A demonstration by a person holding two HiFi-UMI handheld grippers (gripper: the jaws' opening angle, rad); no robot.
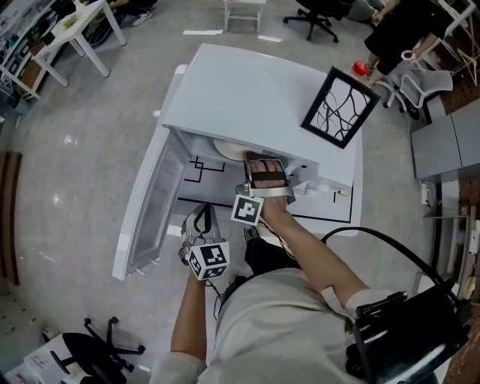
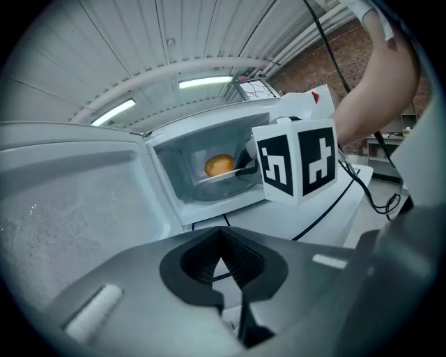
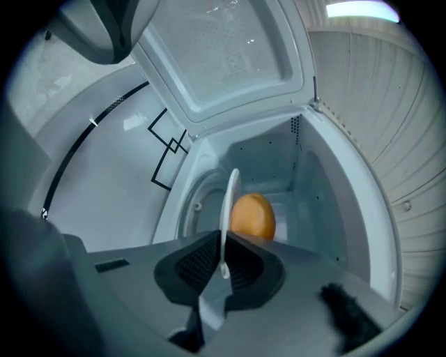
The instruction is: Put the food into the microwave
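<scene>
A white bench (image 1: 330, 206) marked with black lines stands on a grey floor (image 1: 67, 150). Office chairs (image 1: 315, 16) and white tables (image 1: 75, 30) are further off. On the bench sits a white microwave (image 1: 247, 97) with its door (image 1: 150, 210) swung wide open. A framed picture (image 1: 339, 106) of black branching lines rests on the microwave's top.

The food (image 3: 252, 216) is round, smooth and orange. It lies on a thin white plate (image 3: 228, 209) inside the microwave's cavity. The right tongs (image 3: 223, 261) are clamped on the plate's near rim and reach in through the opening. The left tongs (image 2: 226, 261) are closed and empty, near the bench's front edge by the door.
</scene>
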